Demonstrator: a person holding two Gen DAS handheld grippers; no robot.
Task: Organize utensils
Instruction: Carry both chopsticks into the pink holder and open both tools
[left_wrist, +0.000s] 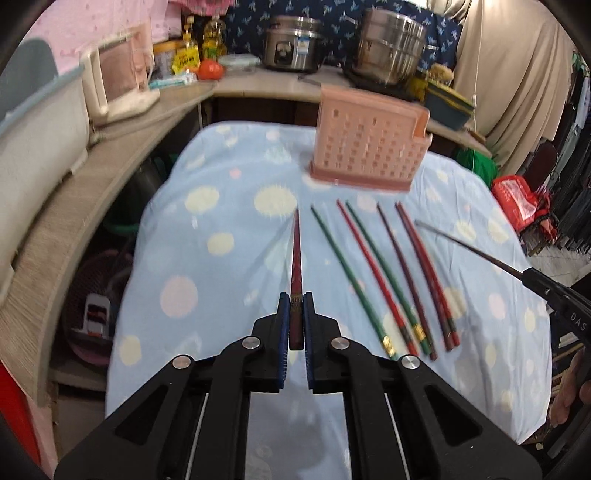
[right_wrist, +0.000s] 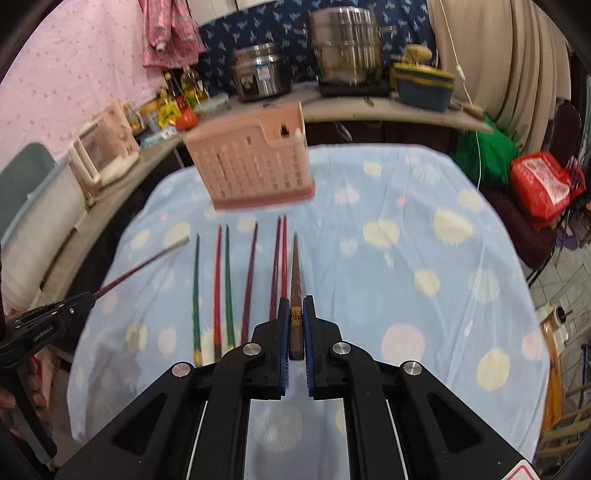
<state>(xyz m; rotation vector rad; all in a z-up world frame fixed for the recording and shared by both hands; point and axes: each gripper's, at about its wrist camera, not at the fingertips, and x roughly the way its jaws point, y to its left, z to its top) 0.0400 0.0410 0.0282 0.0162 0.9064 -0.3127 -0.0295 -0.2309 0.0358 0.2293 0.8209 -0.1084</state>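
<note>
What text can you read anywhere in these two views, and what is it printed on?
"DAS": on the right hand-held gripper, at the left wrist view's right edge; it may continue out of view.
"GenRobot.AI", roughly: small print on the left hand-held gripper, in the right wrist view.
Yellow bottle labels, rice cooker sticker, red bag print: too blurred to read.

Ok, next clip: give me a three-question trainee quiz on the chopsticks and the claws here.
1. True or false: both claws grip a chopstick.
2. How many chopsticks lie loose on the tablecloth?
3. The pink holder is: A) lying flat B) upright beyond the chopsticks C) held by a claw.

Key:
1. True: left claw holds a red chopstick, right claw a brown one.
2. Six.
3. B
</note>
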